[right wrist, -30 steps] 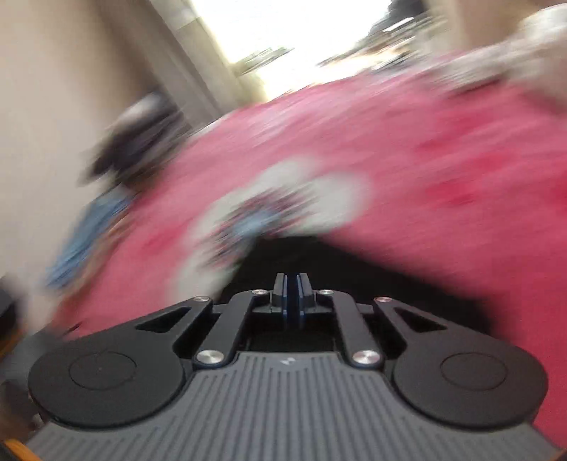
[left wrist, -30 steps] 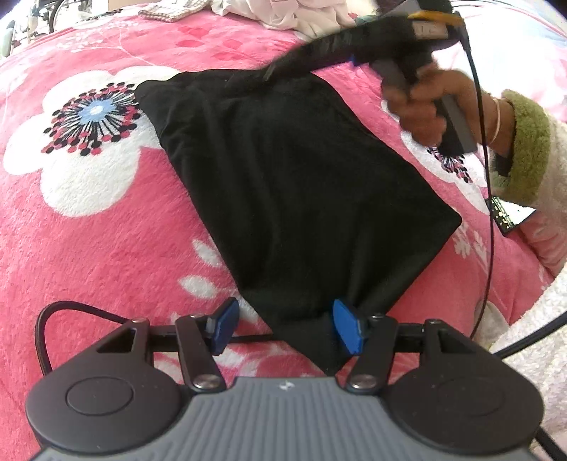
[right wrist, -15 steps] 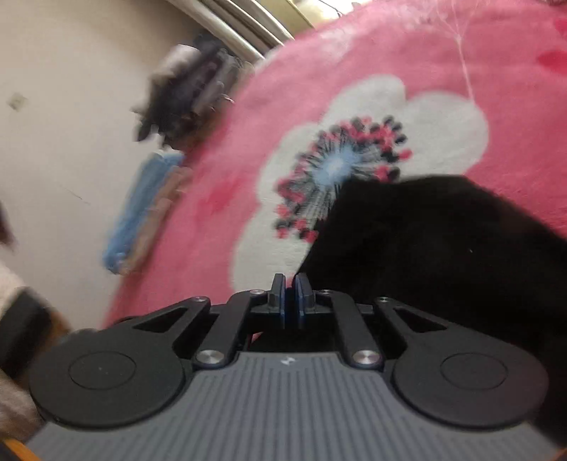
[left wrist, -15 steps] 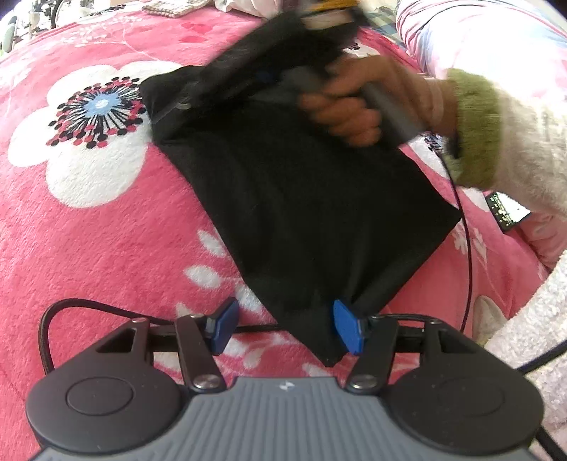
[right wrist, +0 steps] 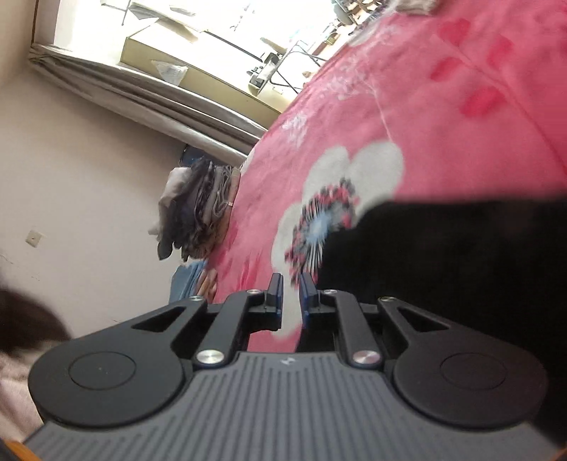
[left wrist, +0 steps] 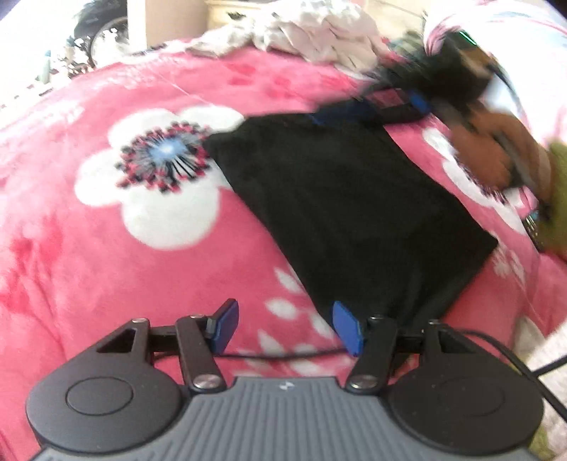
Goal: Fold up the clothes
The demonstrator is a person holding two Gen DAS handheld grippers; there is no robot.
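A black folded garment point(left wrist: 340, 205) lies flat on the pink flowered blanket point(left wrist: 106, 269). My left gripper point(left wrist: 287, 324) is open above the blanket, its right pad beside the garment's near corner and nothing between its pads. In the left wrist view my right gripper point(left wrist: 407, 106) shows blurred at the garment's far right corner, held by a hand point(left wrist: 485, 159). In the right wrist view the right gripper point(right wrist: 291, 294) has its jaws opening. Only blanket point(right wrist: 407, 117) shows in the narrow gap, and the garment point(right wrist: 443, 266) lies just to its right.
A heap of pale clothes point(left wrist: 319, 28) lies at the far edge of the bed. A stack of folded clothes point(right wrist: 198, 209) rests against the wall by the curtain point(right wrist: 141, 95). A cable point(left wrist: 496, 351) trails near the left gripper.
The right gripper swung from over the garment's far left corner to its far right corner and its jaws parted. The left gripper lifted and tilted back; the near corner no longer lies between its pads.
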